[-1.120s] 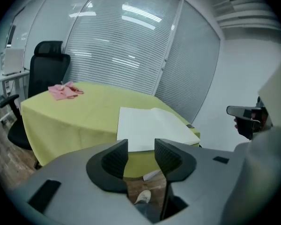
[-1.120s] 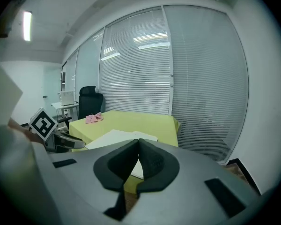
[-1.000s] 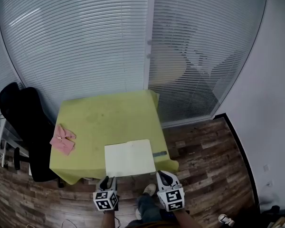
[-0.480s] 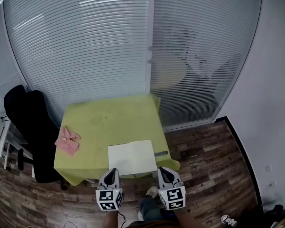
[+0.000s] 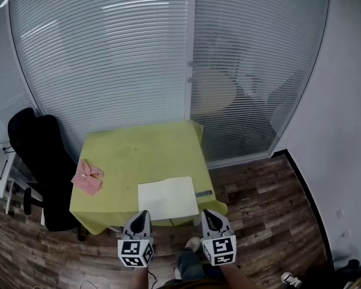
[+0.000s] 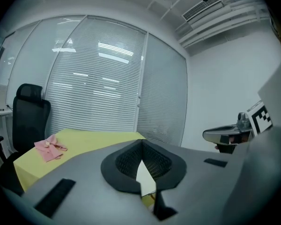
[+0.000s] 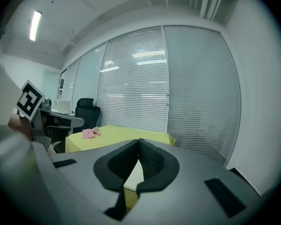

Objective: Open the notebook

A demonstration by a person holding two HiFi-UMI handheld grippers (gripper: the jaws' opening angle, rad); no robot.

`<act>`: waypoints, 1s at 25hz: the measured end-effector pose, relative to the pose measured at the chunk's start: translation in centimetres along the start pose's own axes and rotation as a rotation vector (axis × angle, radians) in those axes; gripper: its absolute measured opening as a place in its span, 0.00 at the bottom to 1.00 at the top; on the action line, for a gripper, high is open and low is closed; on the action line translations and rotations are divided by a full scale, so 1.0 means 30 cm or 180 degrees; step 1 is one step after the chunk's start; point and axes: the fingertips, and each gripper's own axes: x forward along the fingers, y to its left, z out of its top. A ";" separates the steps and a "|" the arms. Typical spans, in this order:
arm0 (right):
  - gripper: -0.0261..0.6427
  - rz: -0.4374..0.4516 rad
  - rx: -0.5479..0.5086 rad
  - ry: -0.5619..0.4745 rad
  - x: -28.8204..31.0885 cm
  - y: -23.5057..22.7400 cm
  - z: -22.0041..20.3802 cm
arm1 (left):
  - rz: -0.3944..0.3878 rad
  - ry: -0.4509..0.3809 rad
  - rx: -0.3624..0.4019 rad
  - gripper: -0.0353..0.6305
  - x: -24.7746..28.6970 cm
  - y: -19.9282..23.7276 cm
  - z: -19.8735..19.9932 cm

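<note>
Left gripper: jaws have just been closing and now meet at the tips, with nothing between them. Only a sliver of white page and table shows through the gap below. Right gripper: jaws likewise together, empty. In the head view we see both grippers side by side, held clear of the table and just short of its near edge, touching nothing. A second ago the left one sat lower, close against the near edge of the notebook; since then both have lifted away, the left more than the right. The notebook lies flat at the near edge of the yellow-green table, between the two grippers and just ahead of them, a plain white face up. A small grey item lies just beside its right edge; we cannot tell what it is. Further out: a pink cloth near the table's left edge, well apart from the notebook, a black chair beside the table, and blinds behind. Our reading: white face up, empty shut jaws and a retreat suggest the notebook is already open and released. We cannot make out a spine to confirm it.
</note>
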 end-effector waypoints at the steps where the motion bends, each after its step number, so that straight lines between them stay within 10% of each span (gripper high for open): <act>1: 0.06 0.0001 -0.0007 0.0000 -0.002 0.002 0.001 | -0.0001 -0.0008 0.0001 0.09 -0.001 -0.001 0.003; 25: 0.06 0.0049 -0.0099 0.0026 -0.004 0.023 -0.005 | -0.0040 0.0001 0.0147 0.09 -0.004 -0.020 0.003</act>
